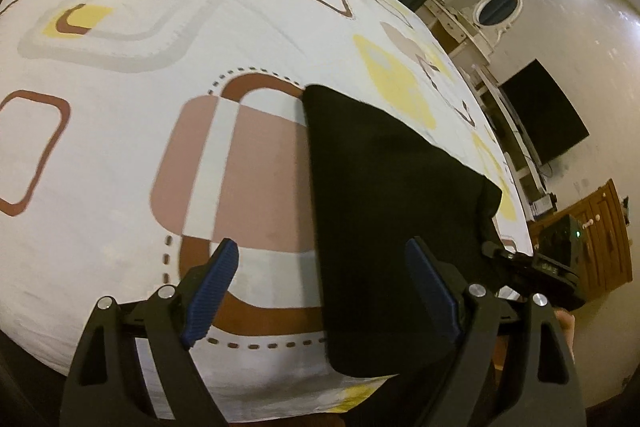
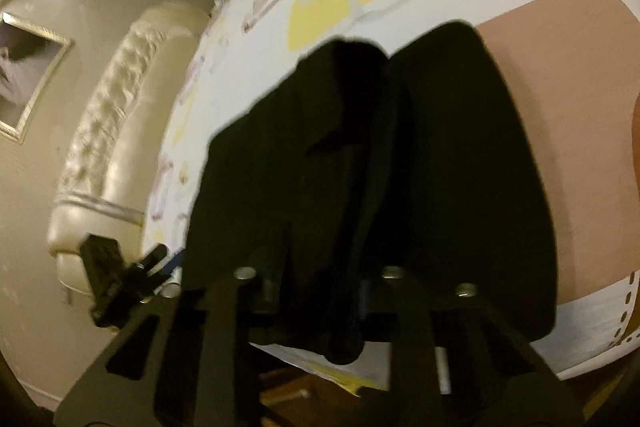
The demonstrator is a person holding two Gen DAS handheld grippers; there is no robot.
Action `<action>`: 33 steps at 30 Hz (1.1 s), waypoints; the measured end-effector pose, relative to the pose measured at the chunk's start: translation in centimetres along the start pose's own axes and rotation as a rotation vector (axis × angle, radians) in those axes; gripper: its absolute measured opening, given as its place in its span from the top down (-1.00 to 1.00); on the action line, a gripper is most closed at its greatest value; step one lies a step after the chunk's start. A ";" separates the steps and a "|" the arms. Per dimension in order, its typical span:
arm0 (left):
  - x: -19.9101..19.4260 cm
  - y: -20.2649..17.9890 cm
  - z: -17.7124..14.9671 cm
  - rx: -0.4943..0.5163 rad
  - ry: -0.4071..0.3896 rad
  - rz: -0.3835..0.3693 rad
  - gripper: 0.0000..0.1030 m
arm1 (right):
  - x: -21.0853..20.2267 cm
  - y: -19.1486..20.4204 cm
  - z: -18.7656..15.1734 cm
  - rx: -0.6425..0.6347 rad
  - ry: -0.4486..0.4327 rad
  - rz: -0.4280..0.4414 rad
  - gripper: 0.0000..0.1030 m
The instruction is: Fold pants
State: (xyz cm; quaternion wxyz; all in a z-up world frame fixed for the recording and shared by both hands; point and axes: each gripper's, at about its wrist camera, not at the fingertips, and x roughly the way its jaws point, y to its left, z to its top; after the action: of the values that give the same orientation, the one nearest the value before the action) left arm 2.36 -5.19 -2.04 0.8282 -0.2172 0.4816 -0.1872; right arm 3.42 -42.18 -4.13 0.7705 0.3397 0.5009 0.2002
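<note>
We see the pants [image 1: 384,211] lying as a black slab on the bed [image 1: 120,131], running from the centre of the left wrist frame down to its lower edge, near the bed's near border. Our left gripper [image 1: 320,291] hangs over them with its jaws spread wide and nothing between; one blue pad sits over bare sheet, the other over the black cloth.

In the right wrist view the pants [image 2: 460,167] fill the middle of the frame, with a bunched fold standing up left of centre. The right gripper [image 2: 340,307] is buried in that dark cloth. Its jaws look drawn together on a ridge of fabric, but black on black and blur keep us from being sure.

The left wrist view shows the right gripper [image 1: 520,263] at the lower right, at the pants' right corner where the cloth lifts.

We judge the fold is under way, with one side raised by the right and the left yet to take hold. To do this well we should bring the left down on the matching edge, pinch all layers, and lift both ends level, so the cloth carries over flat and lands edge on edge. A one-layer pinch would let the rest sag and skew the fold.
</note>
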 end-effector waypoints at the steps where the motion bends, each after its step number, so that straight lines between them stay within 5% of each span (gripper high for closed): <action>1: 0.1 -0.1 -0.1 0.002 0.006 -0.003 -0.64 | 0.0 0.1 -0.1 -0.008 -0.005 -0.008 0.64; 13: 0.5 -0.8 0.4 -0.001 0.017 -0.024 -0.64 | -5.1 2.9 0.9 -0.116 -0.122 -0.015 0.78; 23: 2.3 -2.1 -0.4 0.048 0.054 0.015 -0.64 | -4.9 -2.1 0.5 -0.028 -0.104 -0.029 0.78; 33: 3.3 -1.7 -0.9 0.057 0.083 0.046 -0.64 | -3.8 -6.2 0.1 0.088 -0.097 0.111 0.78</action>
State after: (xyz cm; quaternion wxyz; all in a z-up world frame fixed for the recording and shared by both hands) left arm 2.95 -8.50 -3.83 0.8174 -0.1744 0.5148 -0.1908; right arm 1.76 -48.96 -6.22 0.7658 0.4097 0.4518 0.2038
